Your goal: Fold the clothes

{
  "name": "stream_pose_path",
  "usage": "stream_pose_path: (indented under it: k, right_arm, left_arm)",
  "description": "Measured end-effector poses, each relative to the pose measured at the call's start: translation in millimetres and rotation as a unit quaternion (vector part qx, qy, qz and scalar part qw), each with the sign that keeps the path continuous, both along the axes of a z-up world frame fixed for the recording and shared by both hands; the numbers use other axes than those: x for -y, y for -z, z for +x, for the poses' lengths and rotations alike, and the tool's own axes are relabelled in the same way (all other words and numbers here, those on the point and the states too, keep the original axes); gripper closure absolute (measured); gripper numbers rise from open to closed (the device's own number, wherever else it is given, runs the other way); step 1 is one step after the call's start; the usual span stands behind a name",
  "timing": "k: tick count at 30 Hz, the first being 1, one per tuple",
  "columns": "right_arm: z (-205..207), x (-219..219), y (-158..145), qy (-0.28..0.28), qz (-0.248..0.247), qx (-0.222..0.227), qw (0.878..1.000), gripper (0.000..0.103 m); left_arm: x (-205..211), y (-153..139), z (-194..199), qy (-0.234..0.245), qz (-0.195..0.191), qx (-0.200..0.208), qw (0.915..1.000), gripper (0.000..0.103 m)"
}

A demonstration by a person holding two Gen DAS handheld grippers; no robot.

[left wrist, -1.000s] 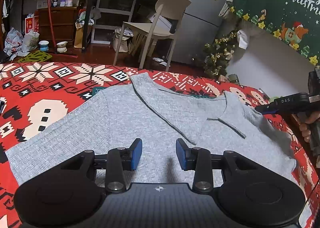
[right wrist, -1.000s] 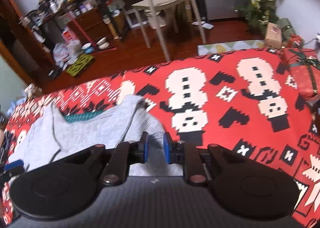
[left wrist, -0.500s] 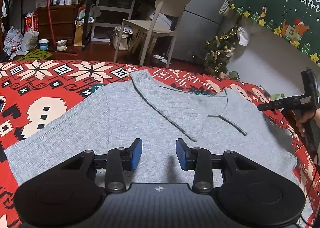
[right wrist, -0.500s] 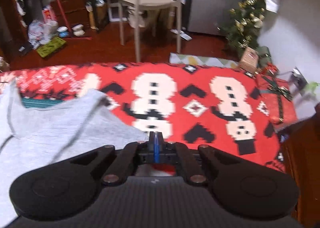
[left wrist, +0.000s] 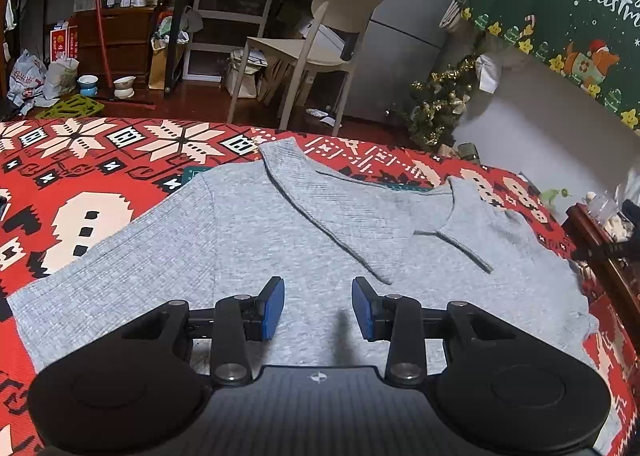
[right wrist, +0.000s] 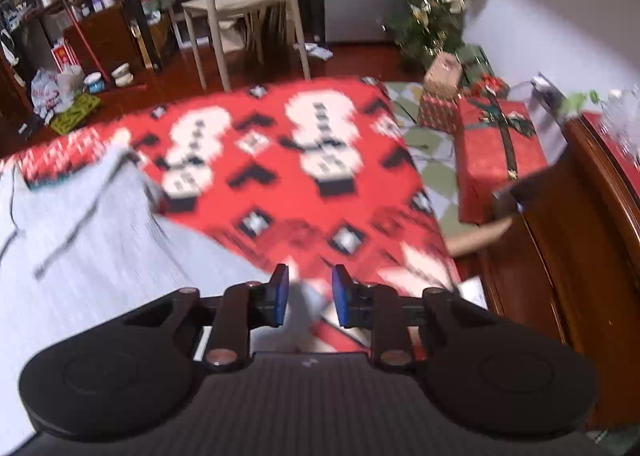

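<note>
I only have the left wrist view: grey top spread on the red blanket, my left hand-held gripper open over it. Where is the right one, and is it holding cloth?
Observer: The right hand-held gripper is past the right edge of the grey top, over the red snowman blanket. Its jaws have just been opening; no cloth between them.
Operator: Anything beside that edge of the blanket?
Observer: A red wrapped gift box with a dark ribbon stands on the floor just beyond it.
Operator: And nearer to me?
Observer: A dark wooden cabinet stands close on the right.
</note>
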State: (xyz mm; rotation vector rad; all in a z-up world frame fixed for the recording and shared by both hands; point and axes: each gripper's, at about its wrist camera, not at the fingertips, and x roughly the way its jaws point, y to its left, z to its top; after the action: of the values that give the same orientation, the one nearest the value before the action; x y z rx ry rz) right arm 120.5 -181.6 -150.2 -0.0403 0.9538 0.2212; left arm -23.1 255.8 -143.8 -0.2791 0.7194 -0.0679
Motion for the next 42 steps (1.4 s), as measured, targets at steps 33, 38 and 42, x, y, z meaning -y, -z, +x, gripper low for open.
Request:
stream_pose_path:
  k: [33,38,42]
  right_arm:
    - [41.7,-61.1,-24.8,0.011,0.124,0.015,0.992,0.081]
    - [64.5,-98.2,-4.5,-0.005,0.103,-0.01,0.995,0.086]
    - [67.9,-110.3,8.3,-0.022,0.062,-0.026,0.997,0.087]
  left_arm:
    - [-3.7,0.8,1.1,-0.007,-0.011,-0.002,0.9999,0.066]
    - [-1.1,3.2,1.7,0.0,-0.007,-0.006,1.0,0.066]
    - [-3.1,3.4,2.1,-0.003,-0.009,-0.005,0.9999,0.066]
